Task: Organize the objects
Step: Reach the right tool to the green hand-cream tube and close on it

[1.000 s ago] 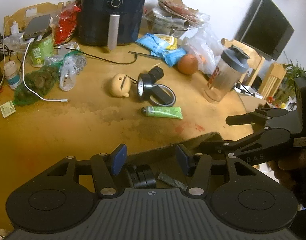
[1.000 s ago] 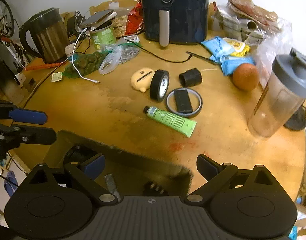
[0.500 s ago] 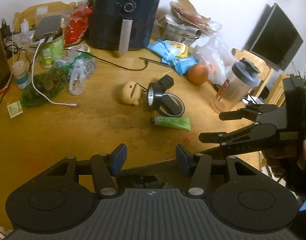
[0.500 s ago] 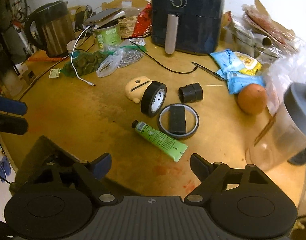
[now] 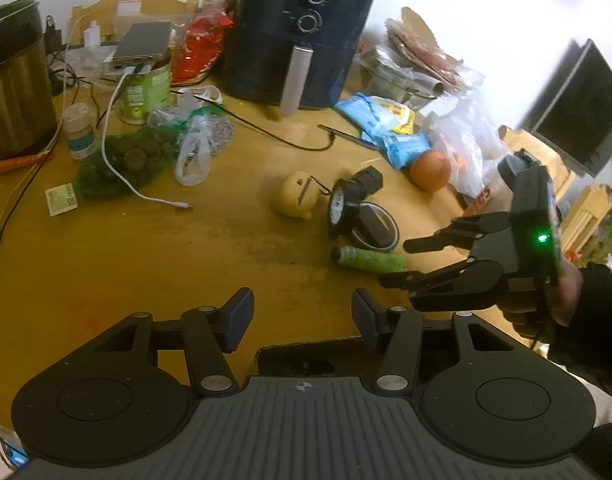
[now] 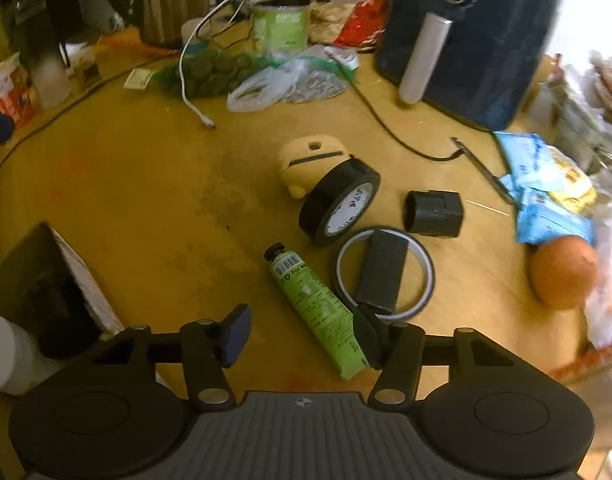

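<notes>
Green tube: flat on the worktop, cap pointing away, beside the thin tape ring. Right gripper: above the tube's lower end, fingers closing, tube between them, not yet pinched. Left gripper: fingers parted, empty, over the dark box at the worktop's near edge.

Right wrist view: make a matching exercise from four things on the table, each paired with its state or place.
Things:
1. green tube
2. black tape roll
3. black flat block
4. orange fruit

States:
A. inside the thin ring
B. standing on edge against the yellow case
C. lying flat, cap pointing away from the gripper
D. beside the blue packets

Pairs: 1-C, 2-B, 3-A, 4-D
</notes>
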The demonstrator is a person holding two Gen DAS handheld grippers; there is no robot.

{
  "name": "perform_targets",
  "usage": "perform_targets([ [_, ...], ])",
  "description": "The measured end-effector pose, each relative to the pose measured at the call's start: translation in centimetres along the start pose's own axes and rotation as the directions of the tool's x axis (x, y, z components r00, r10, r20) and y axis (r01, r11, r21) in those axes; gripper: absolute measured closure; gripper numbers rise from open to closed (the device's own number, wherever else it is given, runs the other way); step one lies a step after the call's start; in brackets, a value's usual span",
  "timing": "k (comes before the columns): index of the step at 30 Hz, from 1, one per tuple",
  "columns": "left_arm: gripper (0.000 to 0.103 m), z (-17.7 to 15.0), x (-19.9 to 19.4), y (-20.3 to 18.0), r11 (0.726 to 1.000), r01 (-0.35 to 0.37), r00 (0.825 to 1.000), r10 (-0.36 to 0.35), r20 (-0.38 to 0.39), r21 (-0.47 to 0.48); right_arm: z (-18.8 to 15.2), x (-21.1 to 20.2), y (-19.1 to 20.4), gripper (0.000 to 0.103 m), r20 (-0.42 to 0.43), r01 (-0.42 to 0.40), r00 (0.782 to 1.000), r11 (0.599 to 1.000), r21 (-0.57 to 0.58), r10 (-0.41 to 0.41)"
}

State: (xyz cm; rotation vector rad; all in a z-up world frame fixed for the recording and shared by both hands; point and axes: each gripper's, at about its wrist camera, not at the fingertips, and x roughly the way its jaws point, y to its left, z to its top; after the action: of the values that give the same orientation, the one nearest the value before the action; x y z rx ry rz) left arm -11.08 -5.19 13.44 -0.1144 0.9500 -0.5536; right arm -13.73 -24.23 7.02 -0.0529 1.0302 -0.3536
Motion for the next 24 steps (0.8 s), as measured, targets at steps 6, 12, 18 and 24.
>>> perform_targets([
  [6, 0.05, 0.0, -0.4, 0.5, 0.999, -0.024, 0.999, 0.025, 0.023, -0.041, 0.6, 2.3, -0.1, 0.048, -0.023, -0.024, 0.999, 0.997, -0.071, 0.023],
  [12, 0.05, -0.1, -0.6, 0.4, 0.997, -0.045, 0.998, 0.047, 0.031, -0.056, 0.8, 3.8, -0.6, 0.058, -0.047, -0.044, 0.998, 0.996, -0.079, 0.04],
  [18, 0.05, -0.2, -0.3, 0.2, 0.997, -0.04, 0.999, 0.042, 0.028, -0.07, 0.8, 3.9, -0.7, 0.065, -0.06, -0.087, 0.995, 0.996, -0.03, 0.085],
  [24, 0.05, -0.1, 0.1, -0.4, 0.997, -0.033, 0.999, 0.034, 0.026, -0.067, 1.1, 4.8, -0.5, 0.065, -0.072, -0.092, 0.993, 0.995, -0.034, 0.089],
])
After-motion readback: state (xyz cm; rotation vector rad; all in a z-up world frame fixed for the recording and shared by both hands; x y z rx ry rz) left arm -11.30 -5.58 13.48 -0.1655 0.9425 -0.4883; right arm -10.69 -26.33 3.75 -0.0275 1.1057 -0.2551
